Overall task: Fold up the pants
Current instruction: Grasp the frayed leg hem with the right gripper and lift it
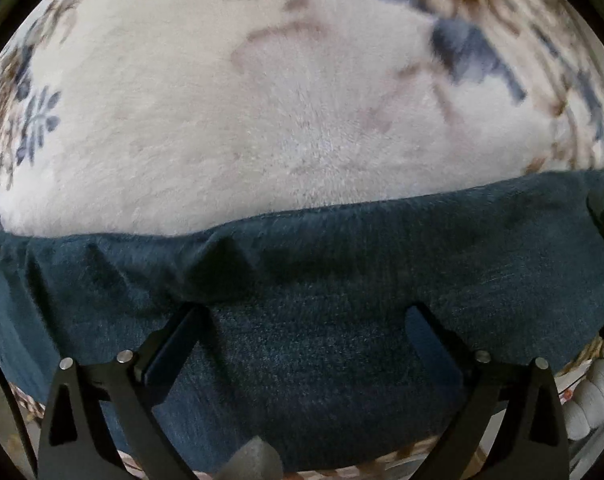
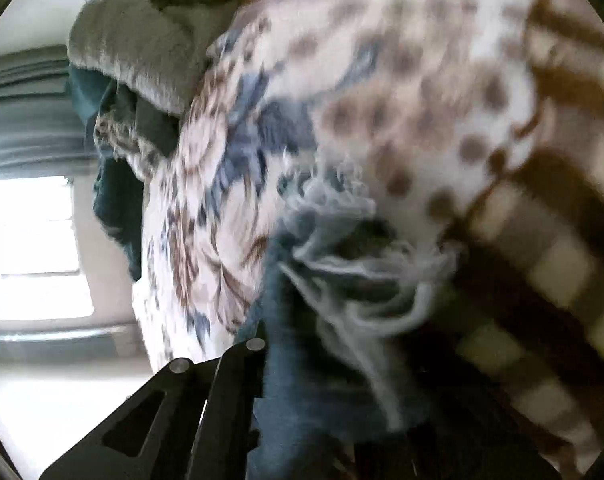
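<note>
Pants [image 1: 321, 280], dark blue denim, lie in a broad band across the lower half of the left wrist view, on a pale plush blanket [image 1: 242, 120] with blue and brown floral print. No brand, label or legible writing shows on either. The left claw [image 1: 305, 320] stands wide open directly over the denim, fingers [image 1: 174, 344] spread at lower left and lower right, gripping nothing. A white knitted item [image 1: 593, 396] sits at the right edge.

Right wrist view, heavily blurred: the frayed pale hem [image 2: 353, 240] of the pants sits at frame centre, over the patterned blanket [image 2: 401, 100]. The right claw [image 2: 262, 384] is closed, denim running up from between its fingers. A grey plush throw [image 2: 142, 48] lies heaped at upper left, a bright window [image 2: 30, 248] at left. No containers or writing visible.
</note>
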Demonstrator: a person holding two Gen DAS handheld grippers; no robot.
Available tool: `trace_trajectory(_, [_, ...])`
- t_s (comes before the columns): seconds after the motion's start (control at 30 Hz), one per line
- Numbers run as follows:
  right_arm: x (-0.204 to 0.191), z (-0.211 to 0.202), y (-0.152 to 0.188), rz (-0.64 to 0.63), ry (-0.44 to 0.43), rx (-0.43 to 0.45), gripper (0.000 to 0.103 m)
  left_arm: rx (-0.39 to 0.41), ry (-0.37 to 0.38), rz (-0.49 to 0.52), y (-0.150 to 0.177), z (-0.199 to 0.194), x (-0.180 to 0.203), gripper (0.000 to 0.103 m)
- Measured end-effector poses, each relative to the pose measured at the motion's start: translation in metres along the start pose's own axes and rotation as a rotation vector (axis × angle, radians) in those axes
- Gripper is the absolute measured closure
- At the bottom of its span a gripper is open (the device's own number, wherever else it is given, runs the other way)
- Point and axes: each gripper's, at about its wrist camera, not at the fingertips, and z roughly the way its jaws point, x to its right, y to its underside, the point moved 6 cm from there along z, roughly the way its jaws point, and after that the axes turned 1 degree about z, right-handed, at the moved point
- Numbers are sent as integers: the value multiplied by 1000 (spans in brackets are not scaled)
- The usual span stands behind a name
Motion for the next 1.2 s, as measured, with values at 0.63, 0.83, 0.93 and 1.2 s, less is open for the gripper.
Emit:
trace_trajectory(0.63, [-79, -48, 37, -120, 65, 40, 97, 61, -310, -98, 57, -41, -74, 0])
trace_trajectory(0.83, [-144, -43, 109, -220, 42, -19, 97, 73, -268, -169, 66, -76, -128, 0])
trace_trajectory(0.93, [-171, -18, 148, -256, 41, -67, 97, 69, -263, -223, 88, -85, -176, 0])
trace_trajectory(1.2, [-213, 92, 290, -431, 133, -200, 97, 63, -296, -375, 142, -93, -309, 0])
